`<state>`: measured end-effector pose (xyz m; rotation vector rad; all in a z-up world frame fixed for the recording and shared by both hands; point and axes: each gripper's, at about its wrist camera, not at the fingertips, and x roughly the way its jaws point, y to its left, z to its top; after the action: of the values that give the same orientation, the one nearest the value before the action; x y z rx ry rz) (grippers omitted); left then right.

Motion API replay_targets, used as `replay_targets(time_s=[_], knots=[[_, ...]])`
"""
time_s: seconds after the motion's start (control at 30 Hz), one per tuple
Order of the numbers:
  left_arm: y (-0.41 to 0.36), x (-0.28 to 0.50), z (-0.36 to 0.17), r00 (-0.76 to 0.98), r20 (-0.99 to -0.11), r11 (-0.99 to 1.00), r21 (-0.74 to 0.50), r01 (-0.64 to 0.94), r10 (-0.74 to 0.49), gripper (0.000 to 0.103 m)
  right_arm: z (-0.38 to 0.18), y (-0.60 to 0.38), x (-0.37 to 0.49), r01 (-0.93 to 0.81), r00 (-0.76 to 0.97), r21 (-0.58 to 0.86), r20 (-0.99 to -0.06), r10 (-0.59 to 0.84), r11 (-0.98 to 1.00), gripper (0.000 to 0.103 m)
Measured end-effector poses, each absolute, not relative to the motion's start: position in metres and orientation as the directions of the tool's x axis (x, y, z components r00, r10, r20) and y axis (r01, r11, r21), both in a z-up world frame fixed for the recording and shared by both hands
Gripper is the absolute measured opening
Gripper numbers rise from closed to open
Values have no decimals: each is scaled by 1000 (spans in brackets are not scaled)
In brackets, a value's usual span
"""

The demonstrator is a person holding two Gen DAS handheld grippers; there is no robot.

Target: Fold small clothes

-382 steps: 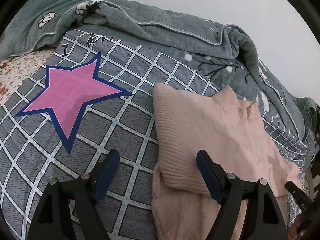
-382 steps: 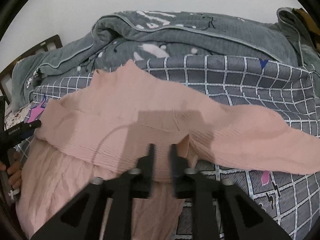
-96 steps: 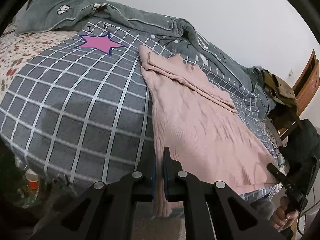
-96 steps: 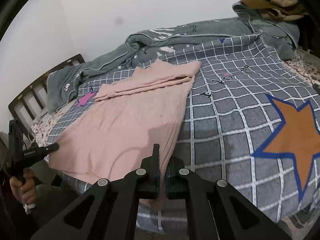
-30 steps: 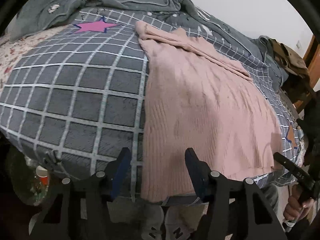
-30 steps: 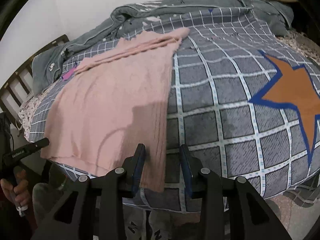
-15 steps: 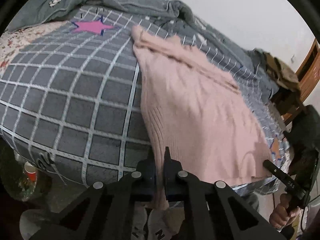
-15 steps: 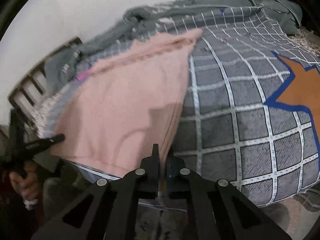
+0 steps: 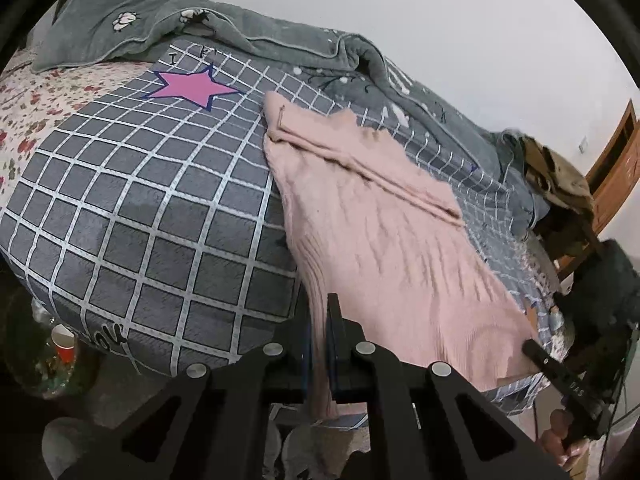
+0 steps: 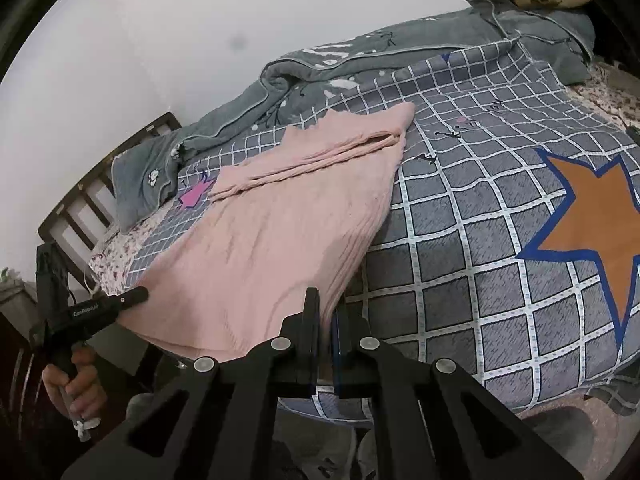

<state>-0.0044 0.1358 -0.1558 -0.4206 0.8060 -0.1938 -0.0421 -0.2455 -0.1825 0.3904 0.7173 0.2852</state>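
A pink knitted sweater (image 9: 384,224) (image 10: 280,236) lies lengthwise on a bed with a grey checked cover (image 9: 160,208) (image 10: 480,240), its sleeves folded across the far end. My left gripper (image 9: 320,320) is shut on the sweater's near left hem corner and lifts it off the bed. My right gripper (image 10: 326,312) is shut on the near right hem corner, also raised. Each gripper shows in the other's view at the opposite corner, held by a hand (image 10: 76,384).
A grey-green blanket (image 9: 248,36) (image 10: 360,60) is bunched along the far side by the wall. A pink star (image 9: 192,88) and an orange star (image 10: 592,216) mark the cover. A red cup (image 9: 64,344) stands on the floor at left; wooden furniture (image 9: 612,176) stands at right.
Both grippers closed from open onto the sweater's hem corners, then rose, drawing the near edge up off the bed.
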Motion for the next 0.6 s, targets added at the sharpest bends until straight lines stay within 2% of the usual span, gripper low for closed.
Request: replay_targets(time_s=[0.6], knots=[[148,53,-107,741,-569,870,-491,41,-356,7,-133,-251,8,-158,743,507,-504,440,847,5]])
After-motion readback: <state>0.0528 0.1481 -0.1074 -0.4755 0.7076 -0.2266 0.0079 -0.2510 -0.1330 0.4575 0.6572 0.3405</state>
